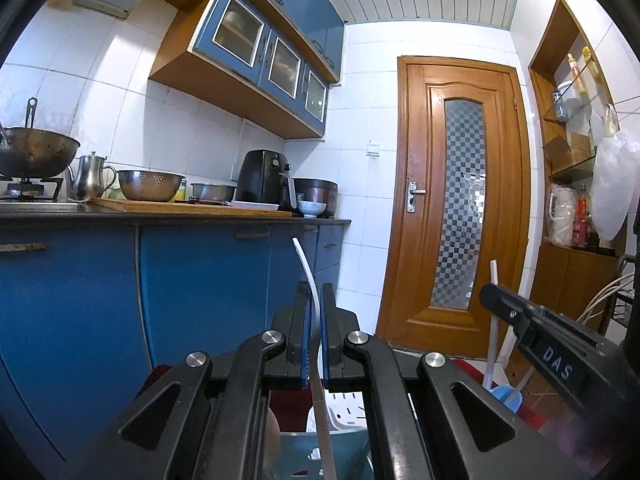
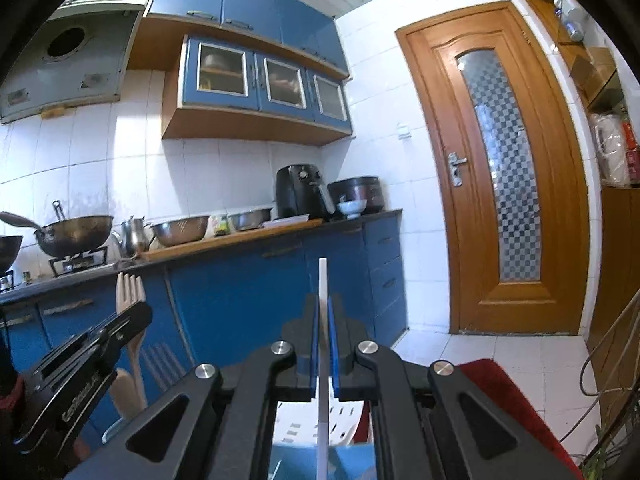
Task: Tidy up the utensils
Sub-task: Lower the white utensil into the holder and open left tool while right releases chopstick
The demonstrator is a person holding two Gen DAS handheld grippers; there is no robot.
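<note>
Left wrist view takes in a tiled kitchen: a long blue cabinet run (image 1: 80, 300) under a dark countertop (image 1: 172, 216) on the left, blue glass-door wall cupboards (image 1: 260, 56) above it, and a wooden door (image 1: 456, 200) with a checkered glass pane far right. On the counter, from left to right, stand a wok (image 1: 36, 152) on the stove, a steel kettle (image 1: 90, 176), a steel colander bowl (image 1: 150, 186), a black air fryer (image 1: 266, 178) and a small white bowl (image 1: 312, 208). Near and low, a blue slotted basket (image 1: 344, 452) and a white slotted basket (image 1: 348, 410) sit below the tools on a red surface (image 2: 504, 392). The left gripper (image 1: 316, 320) is clamped on a wooden fork (image 2: 130, 292), seen edge-on as a thin pale strip between its blue pads, tines up. At the right, the right gripper (image 2: 323, 328) is pinched on a white utensil handle (image 2: 322, 280), which stands upright over the baskets, its lower end hidden from view.
</note>
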